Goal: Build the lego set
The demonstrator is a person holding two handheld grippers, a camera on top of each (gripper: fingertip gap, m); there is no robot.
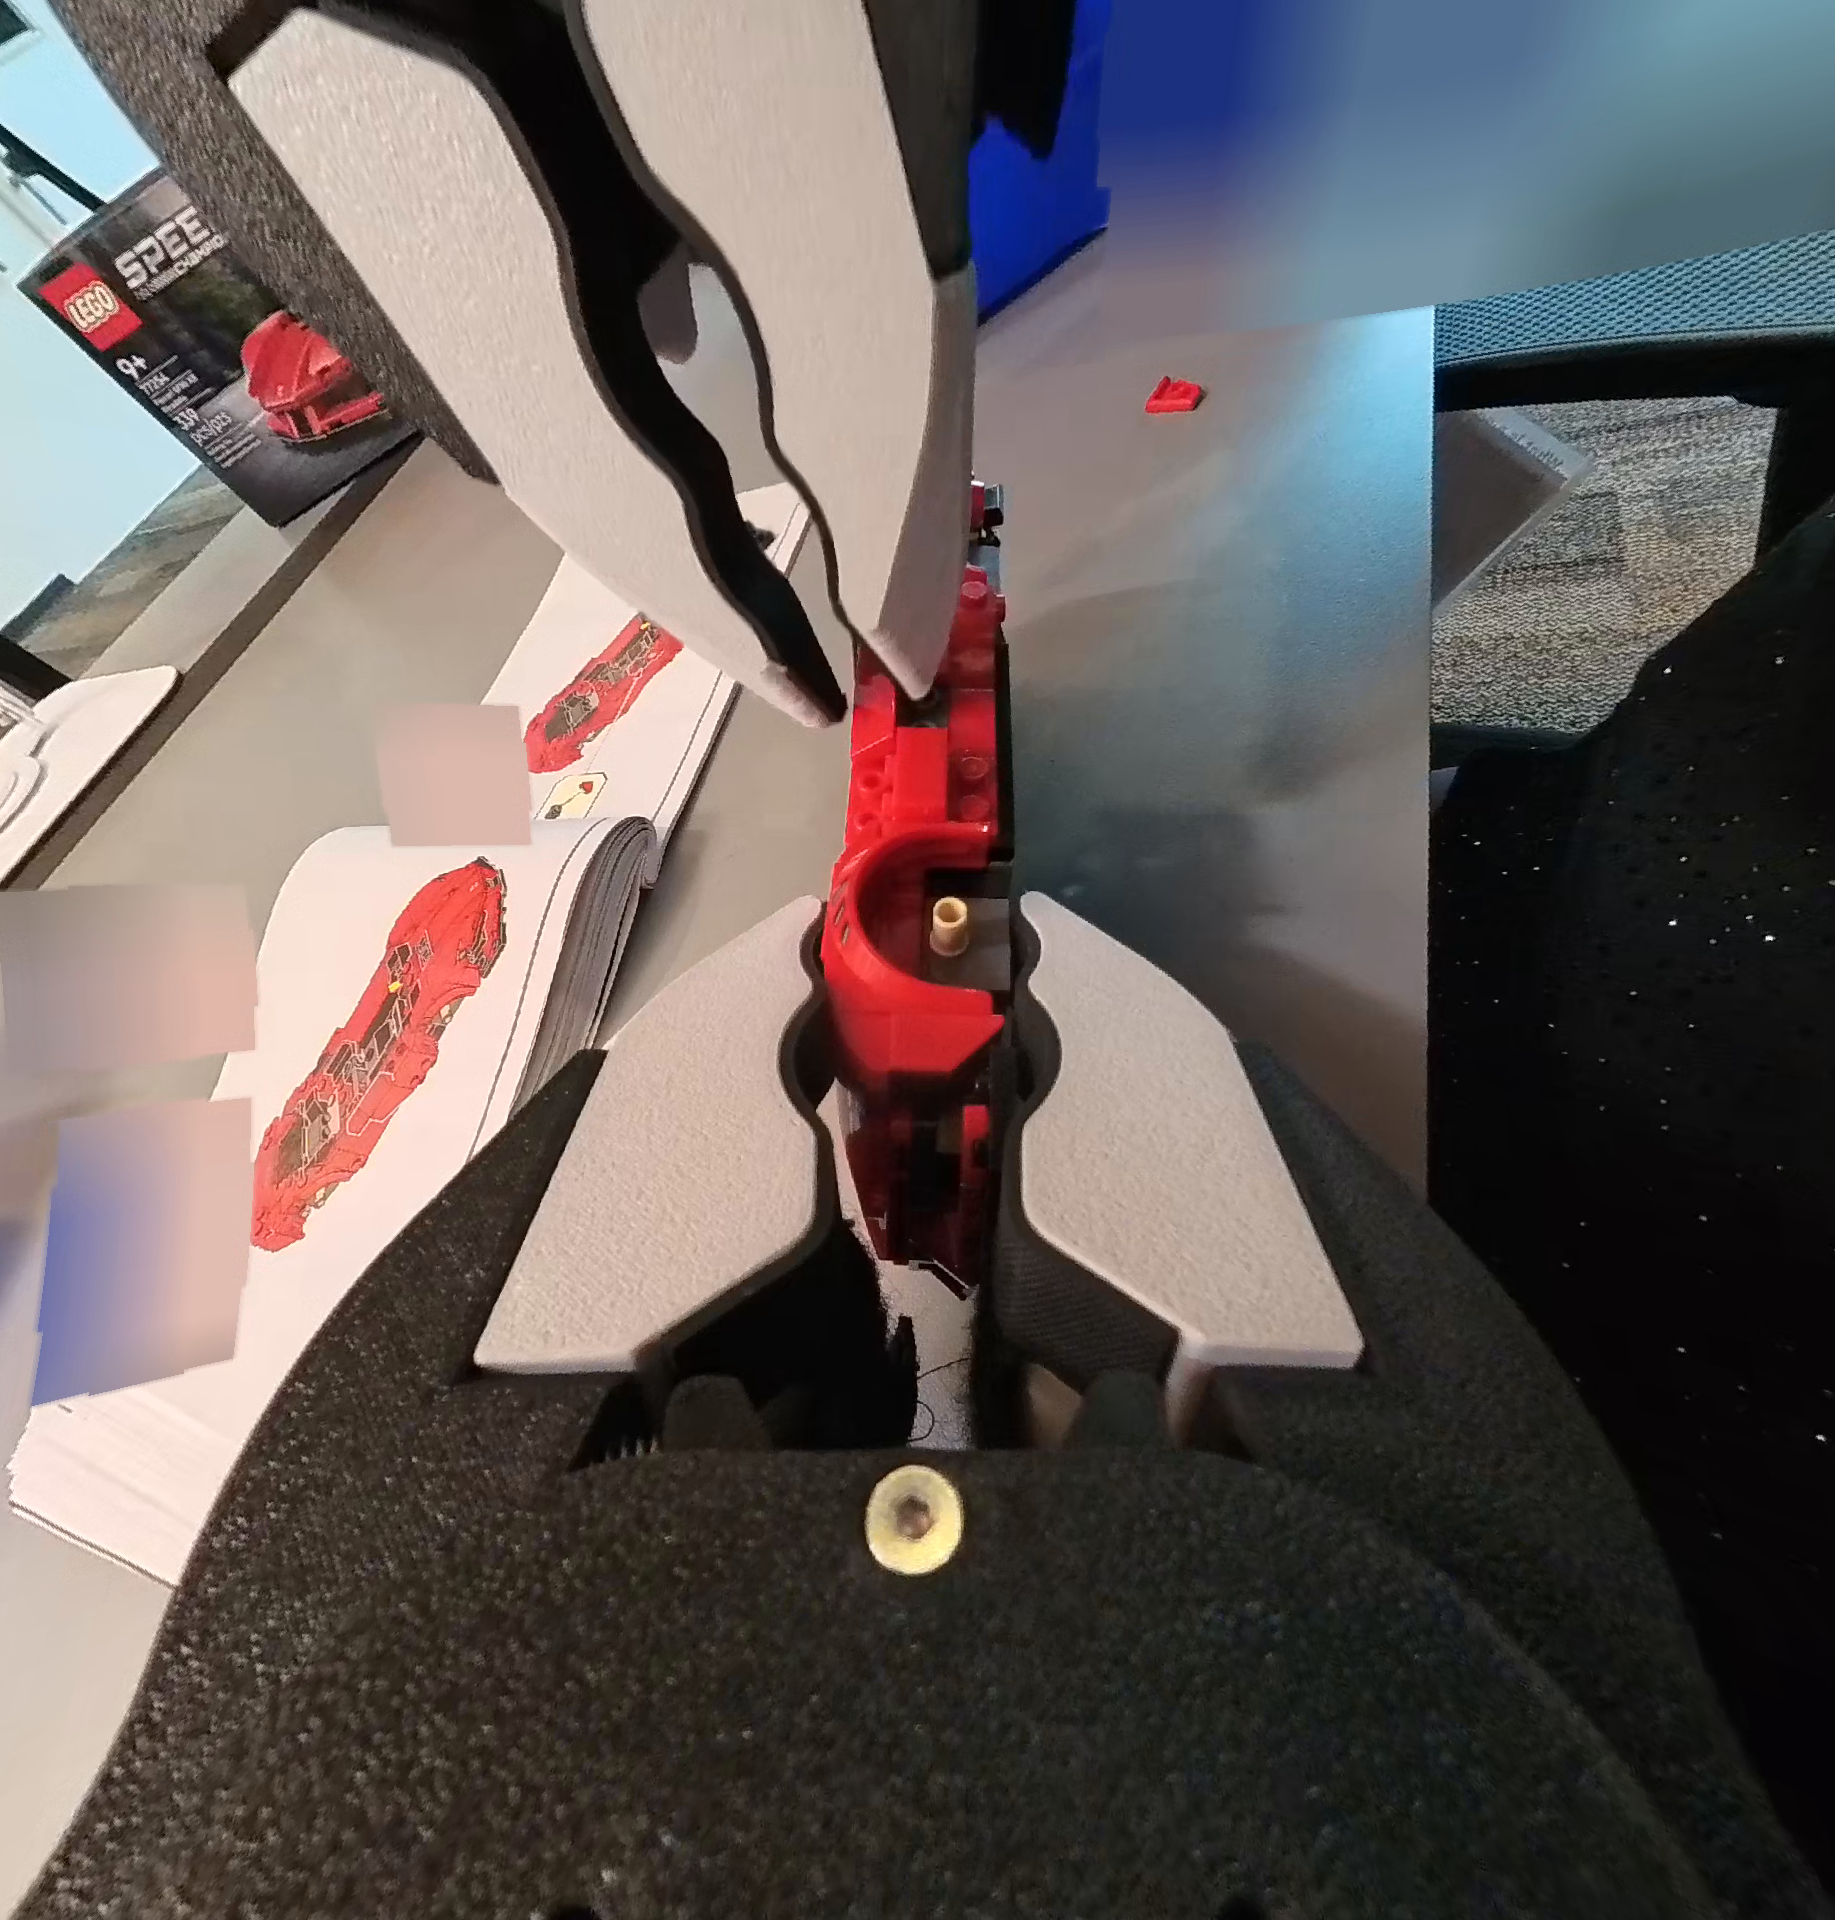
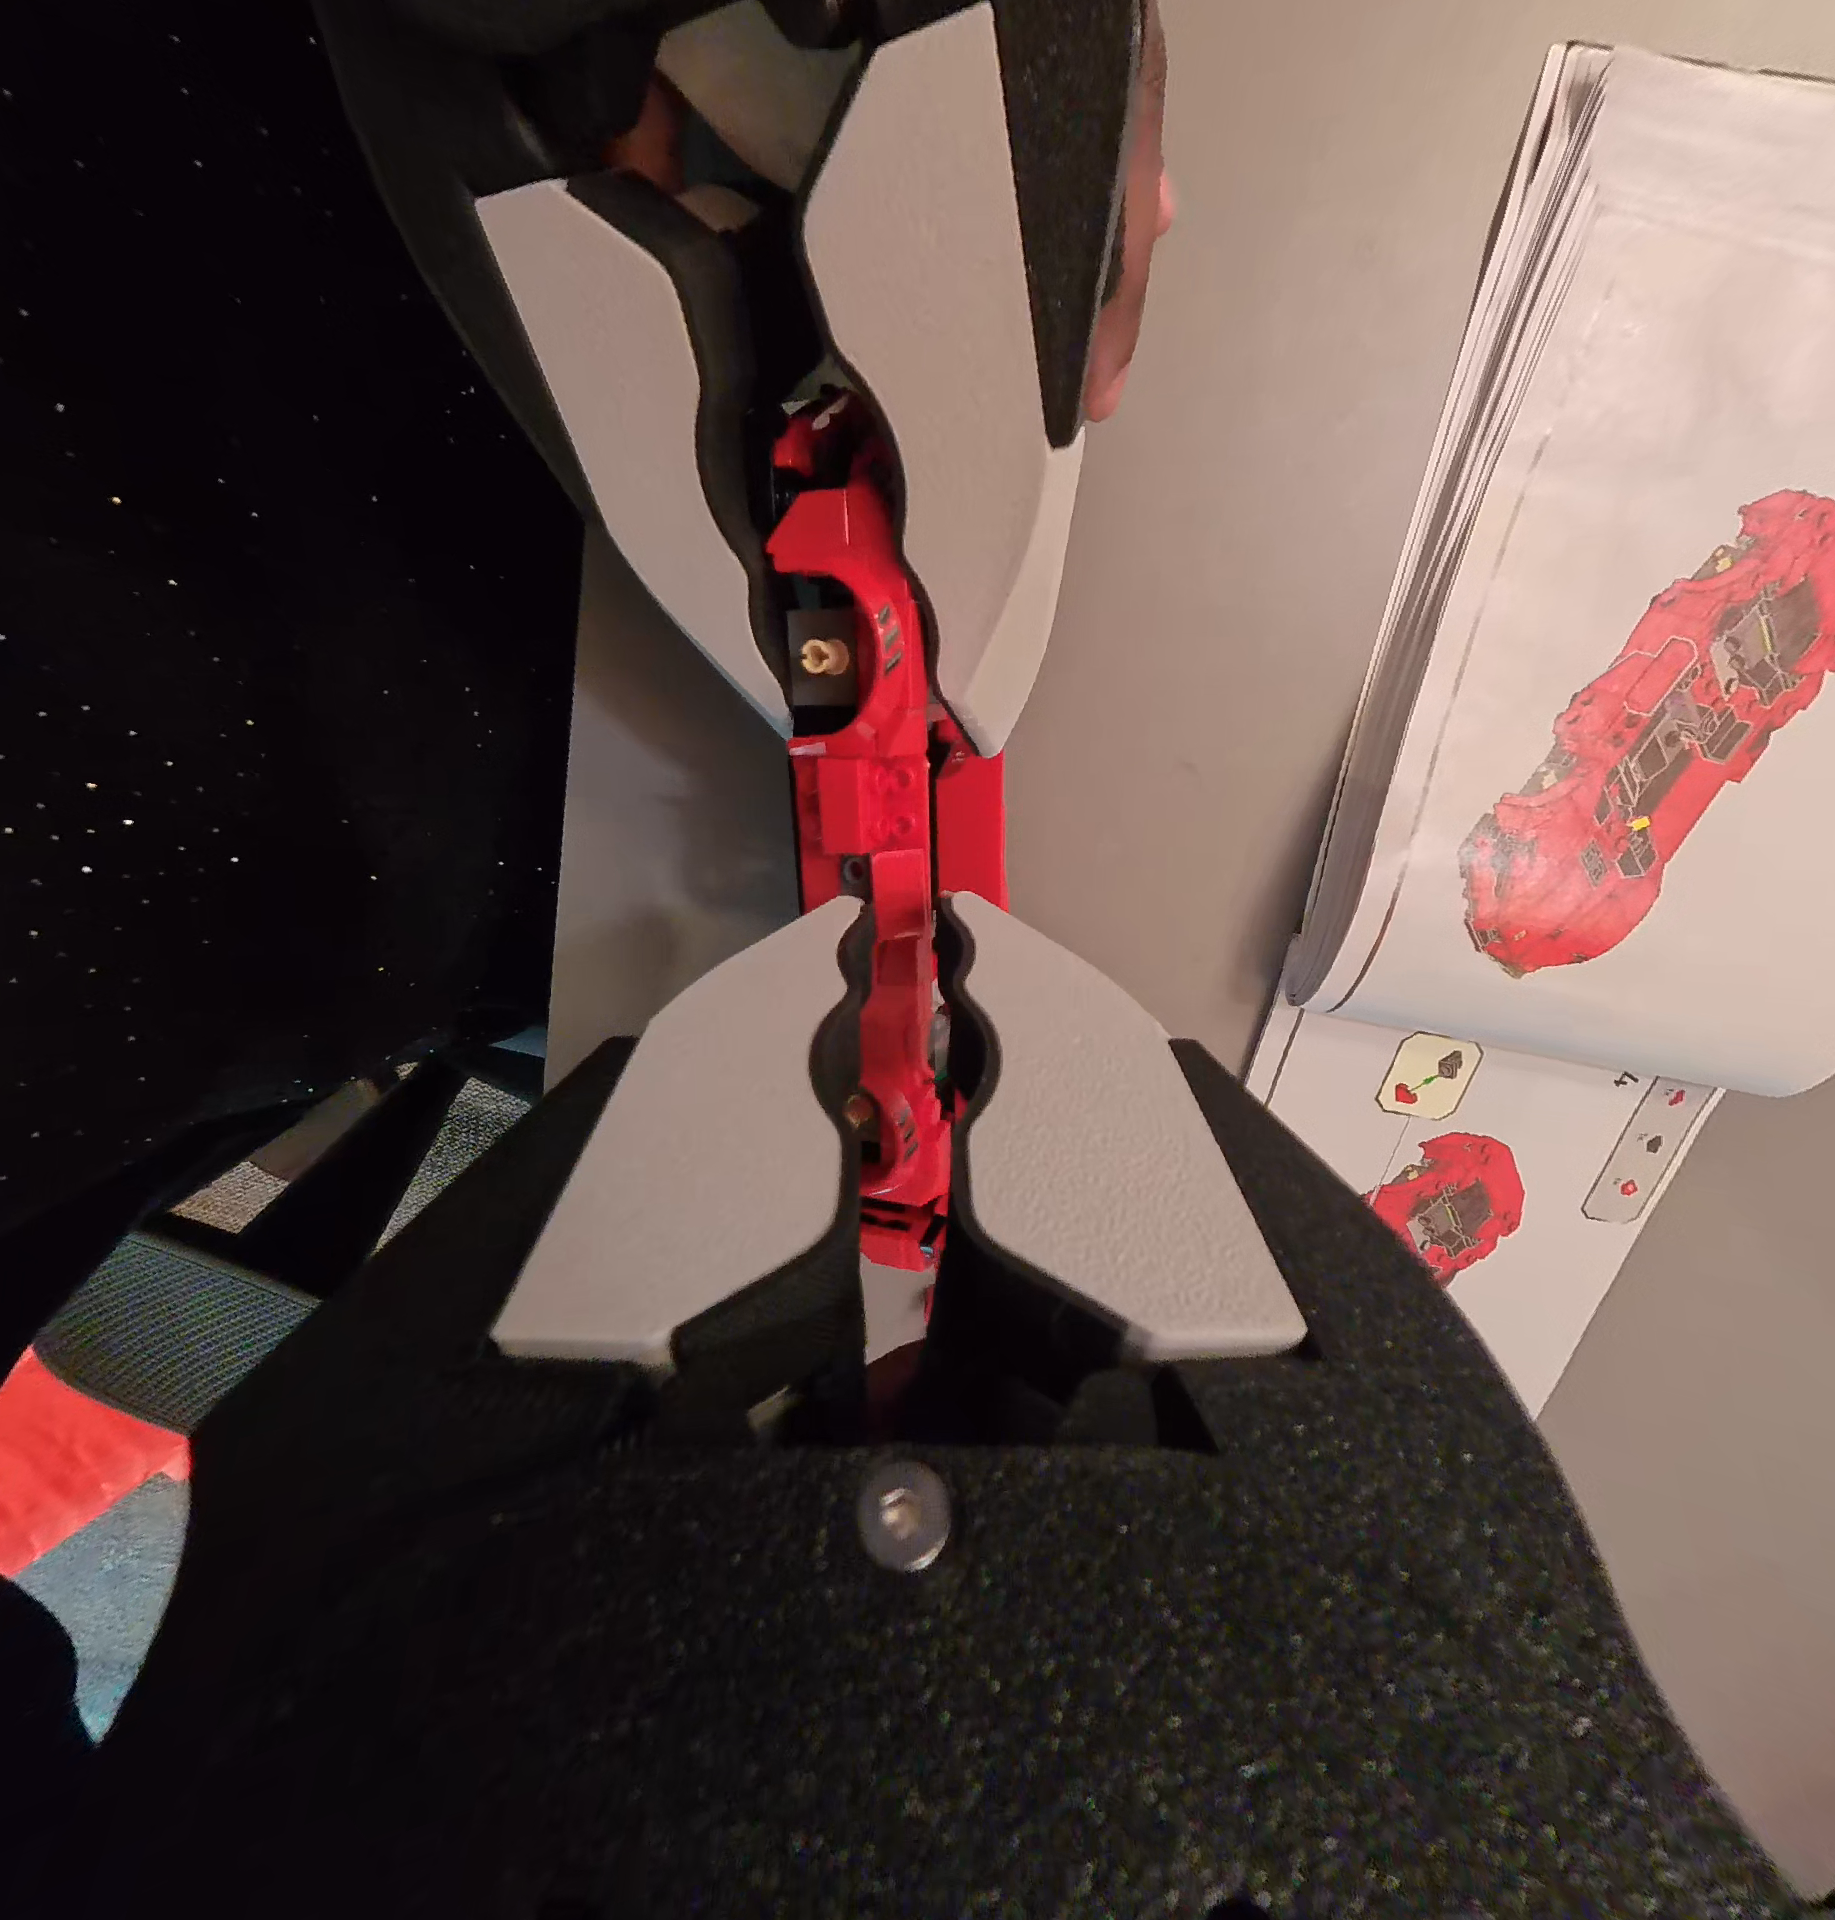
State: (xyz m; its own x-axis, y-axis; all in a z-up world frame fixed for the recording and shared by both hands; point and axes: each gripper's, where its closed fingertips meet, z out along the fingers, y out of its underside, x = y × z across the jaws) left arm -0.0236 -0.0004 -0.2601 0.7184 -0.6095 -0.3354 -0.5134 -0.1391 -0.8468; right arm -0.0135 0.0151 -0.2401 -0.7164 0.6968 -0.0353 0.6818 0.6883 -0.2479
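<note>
A partly built red Lego car is held between both grippers, turned so that a wheel arch with a tan axle pin faces the left wrist camera. My left gripper is shut on the car's near end. My right gripper comes in from above with its tips closed on the car's middle. In the right wrist view the right gripper is shut on the car, and the left gripper grips the far end around the wheel arch and pin.
An open instruction booklet lies on the grey table to the left, and it also shows in the right wrist view. The set's box stands at the back left. A small red piece lies far right, near the table's edge. The tips of both grippers are at nearly the same place.
</note>
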